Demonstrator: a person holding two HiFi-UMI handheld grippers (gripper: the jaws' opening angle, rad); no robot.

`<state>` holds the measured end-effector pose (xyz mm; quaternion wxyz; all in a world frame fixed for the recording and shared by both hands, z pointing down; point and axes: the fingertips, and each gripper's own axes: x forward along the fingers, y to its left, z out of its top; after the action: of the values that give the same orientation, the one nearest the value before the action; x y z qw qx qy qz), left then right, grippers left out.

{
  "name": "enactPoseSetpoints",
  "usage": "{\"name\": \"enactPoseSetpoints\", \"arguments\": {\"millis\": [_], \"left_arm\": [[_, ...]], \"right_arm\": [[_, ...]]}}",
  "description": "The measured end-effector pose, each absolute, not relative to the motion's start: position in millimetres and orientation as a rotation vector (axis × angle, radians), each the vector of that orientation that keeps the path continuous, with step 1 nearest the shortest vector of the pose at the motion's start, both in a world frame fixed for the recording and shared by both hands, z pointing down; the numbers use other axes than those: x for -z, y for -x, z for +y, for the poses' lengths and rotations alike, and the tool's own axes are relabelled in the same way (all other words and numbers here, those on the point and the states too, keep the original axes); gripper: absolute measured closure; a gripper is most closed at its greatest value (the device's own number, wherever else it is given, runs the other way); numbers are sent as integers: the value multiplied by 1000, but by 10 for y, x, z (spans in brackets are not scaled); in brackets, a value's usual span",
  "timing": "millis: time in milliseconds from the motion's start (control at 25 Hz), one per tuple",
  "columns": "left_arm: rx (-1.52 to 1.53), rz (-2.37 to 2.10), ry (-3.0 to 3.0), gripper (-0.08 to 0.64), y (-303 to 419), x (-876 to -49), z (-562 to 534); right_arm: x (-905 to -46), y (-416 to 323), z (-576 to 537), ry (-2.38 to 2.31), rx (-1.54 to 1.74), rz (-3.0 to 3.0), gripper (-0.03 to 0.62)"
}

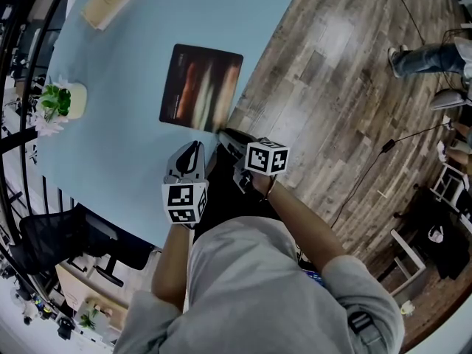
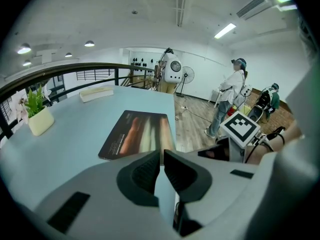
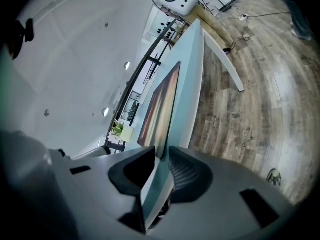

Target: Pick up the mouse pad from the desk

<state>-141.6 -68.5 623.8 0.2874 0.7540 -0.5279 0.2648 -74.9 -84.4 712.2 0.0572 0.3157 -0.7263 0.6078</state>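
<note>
The dark mouse pad point(image 1: 200, 87) lies flat on the light blue desk point(image 1: 125, 124), close to its right edge. My right gripper point(image 1: 227, 133) is at that edge, by the pad's near right corner. In the right gripper view the mouse pad point(image 3: 162, 109) appears edge-on and its corner reaches the narrow gap of the right gripper point(image 3: 162, 154), whose jaws stand slightly apart without pressing on it. My left gripper point(image 1: 195, 147) hovers over the desk just short of the pad. In its own view the left gripper point(image 2: 162, 153) is nearly closed and empty, with the mouse pad point(image 2: 137, 134) ahead.
A small potted plant point(image 1: 59, 100) and a pale book point(image 1: 112, 0) stand on the desk's far side. A black chair point(image 1: 81, 234) sits at the near left. A person point(image 2: 227, 104) stands on the wooden floor point(image 1: 332, 87), where cables run.
</note>
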Motion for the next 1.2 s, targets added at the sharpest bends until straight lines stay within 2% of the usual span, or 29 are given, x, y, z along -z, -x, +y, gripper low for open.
{"name": "enactPoseSetpoints", "arguments": {"millis": [600,720,1200], "left_arm": [[-697,-1416,-2021,523,1440,-6198,-686],[-689,-1417,-2026,523,1441,-6180,-717],[-651,-1418,-2075,523,1458,-6050,-914]], "right_arm": [[-7116,740,-850,-975,-1746,-2185,546],[-7085,735,-856,-995,-1733,-2176,573],[-6848,767,-883,-1016,-1569,-2214,577]]}}
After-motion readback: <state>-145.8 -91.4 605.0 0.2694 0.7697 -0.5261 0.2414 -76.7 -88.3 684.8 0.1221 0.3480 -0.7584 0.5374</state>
